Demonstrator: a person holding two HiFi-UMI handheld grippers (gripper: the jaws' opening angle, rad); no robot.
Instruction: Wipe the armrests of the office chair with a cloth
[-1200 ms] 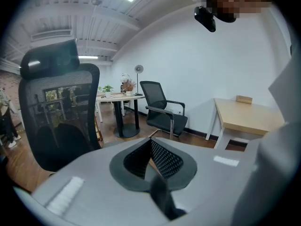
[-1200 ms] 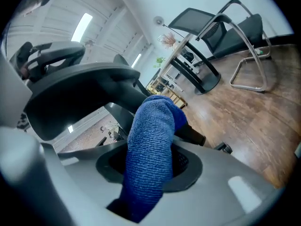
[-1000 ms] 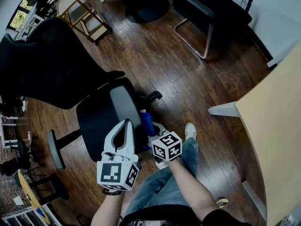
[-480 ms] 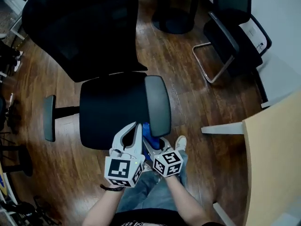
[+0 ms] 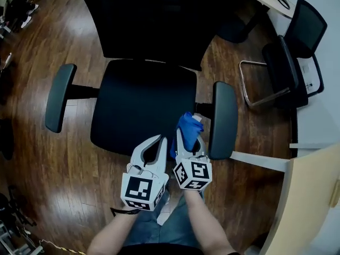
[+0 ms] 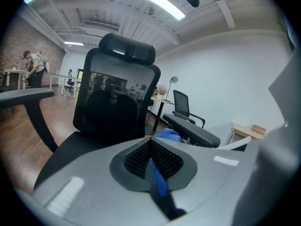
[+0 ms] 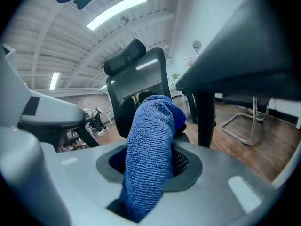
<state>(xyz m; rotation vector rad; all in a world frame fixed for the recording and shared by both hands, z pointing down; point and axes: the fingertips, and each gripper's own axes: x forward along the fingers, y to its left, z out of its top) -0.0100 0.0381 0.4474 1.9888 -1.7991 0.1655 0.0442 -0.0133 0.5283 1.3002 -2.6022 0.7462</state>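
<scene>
The blue terry cloth (image 5: 188, 126) is bunched upright in the right gripper (image 5: 185, 141), whose jaws are clamped on its lower part, so that the free end stands up past them. It sits over the front corner of the seat on the person's right, just beside the long dark grey armrest pad (image 5: 223, 118); whether it touches the pad cannot be told. In the right gripper view the cloth (image 7: 150, 145) fills the gap between the jaws.

The left gripper (image 5: 156, 141) hovers close beside the right one, over the front edge of the black seat cushion (image 5: 141, 105). Its jaws are pressed together with nothing bulky between them; only a thin blue sliver shows along the seam.

The black office chair faces the person, its tall mesh backrest (image 5: 154, 20) beyond the seat and its other armrest pad (image 5: 58, 97) well apart on the person's left. It stands on a dark wooden plank floor (image 5: 32, 142). A second black chair on a chrome frame (image 5: 289, 57) and a pale wooden tabletop (image 5: 313, 195) lie to the right.
</scene>
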